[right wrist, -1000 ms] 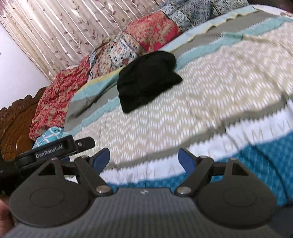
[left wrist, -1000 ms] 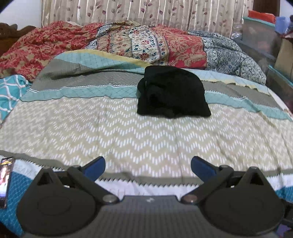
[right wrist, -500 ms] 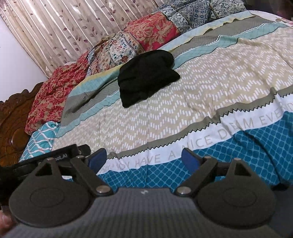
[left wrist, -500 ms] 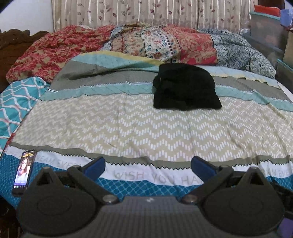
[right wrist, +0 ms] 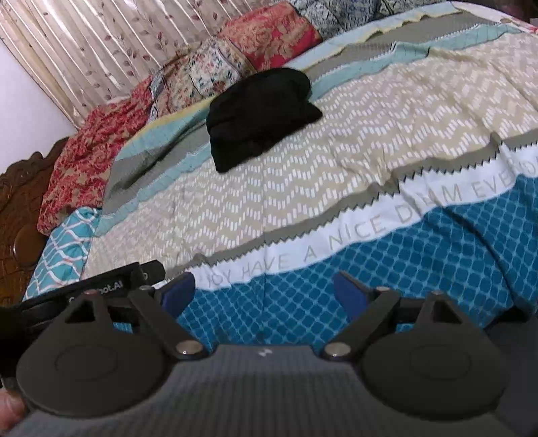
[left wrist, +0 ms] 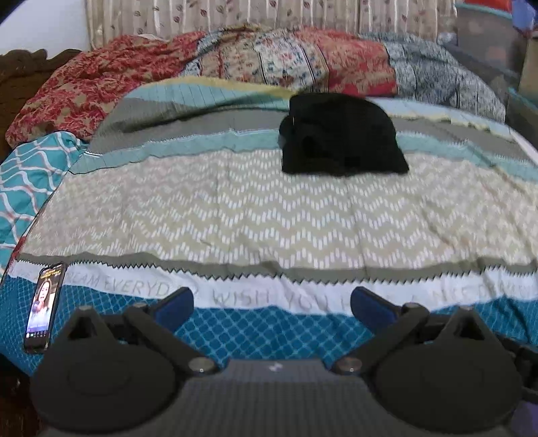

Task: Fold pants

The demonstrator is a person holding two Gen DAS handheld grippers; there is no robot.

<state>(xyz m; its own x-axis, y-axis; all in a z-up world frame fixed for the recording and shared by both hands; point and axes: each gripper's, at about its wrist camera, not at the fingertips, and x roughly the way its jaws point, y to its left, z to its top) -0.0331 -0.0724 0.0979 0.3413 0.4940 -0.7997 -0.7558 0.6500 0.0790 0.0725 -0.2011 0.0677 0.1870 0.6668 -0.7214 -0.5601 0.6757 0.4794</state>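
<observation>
Black pants (left wrist: 339, 137) lie folded into a compact bundle on the far half of the bed, across the grey and teal stripes; the right wrist view has the same pants (right wrist: 260, 116) up and left of centre. My left gripper (left wrist: 272, 301) is open over the blue near edge of the bedspread, well short of the pants, with nothing between its blue pads. My right gripper (right wrist: 265, 292) is open too, empty, above the blue patterned band. The left gripper's body (right wrist: 111, 285) shows at the lower left of the right wrist view.
A patterned bedspread (left wrist: 235, 215) covers the bed. A lit phone (left wrist: 43, 304) lies on its near left corner. Crumpled red and floral quilts (left wrist: 269, 60) pile up along the far side under a curtain. A carved wooden headboard (right wrist: 16, 215) stands at left. Storage boxes (left wrist: 487, 30) sit at right.
Both grippers have drawn back from the pants toward the near edge of the bed; more of the blue band and lettering shows. The right jaws stand slightly wider than a second ago.
</observation>
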